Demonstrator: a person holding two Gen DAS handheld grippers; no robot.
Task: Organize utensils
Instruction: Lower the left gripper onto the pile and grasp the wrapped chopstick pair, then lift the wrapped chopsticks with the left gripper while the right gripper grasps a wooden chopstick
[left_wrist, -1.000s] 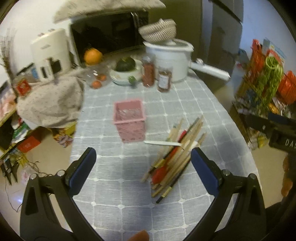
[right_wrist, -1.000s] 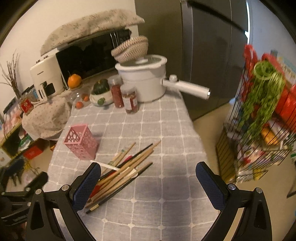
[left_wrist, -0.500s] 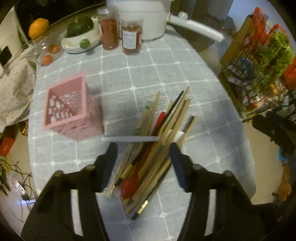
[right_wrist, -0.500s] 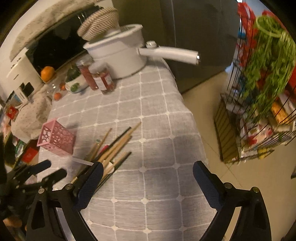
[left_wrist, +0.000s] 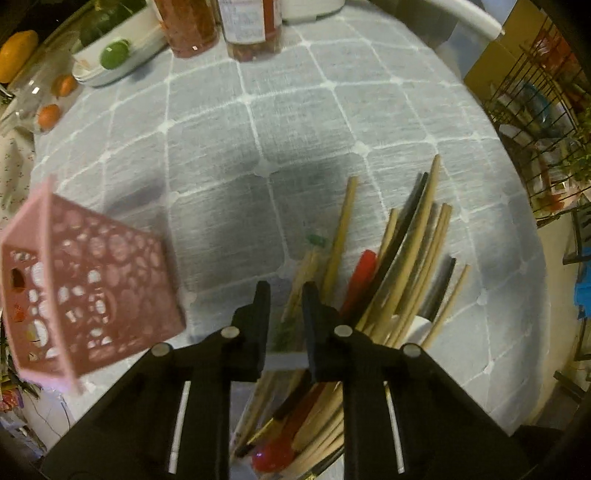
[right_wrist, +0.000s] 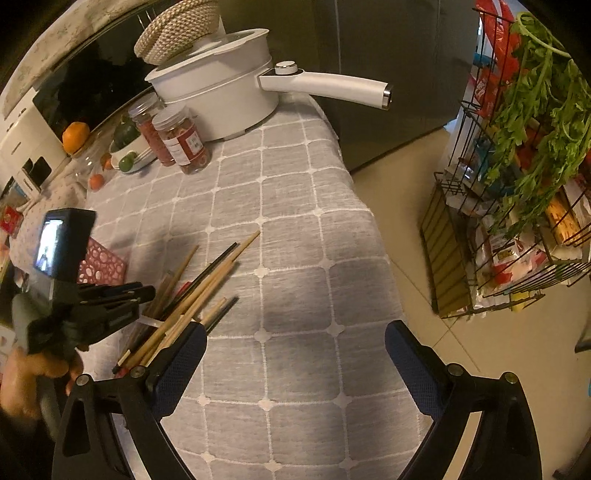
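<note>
Left wrist view: left tongs (left_wrist: 284, 291) closing over blurred wooden chopsticks (left_wrist: 406, 266); right tongs (right_wrist: 295, 354) released

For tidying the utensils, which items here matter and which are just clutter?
Job: heap of wooden and black chopsticks; white plastic utensil crossing it; pink perforated plastic holder; left claw.
Clutter: white long-handled pot; two red-filled jars; bowl of green fruit.
</note>
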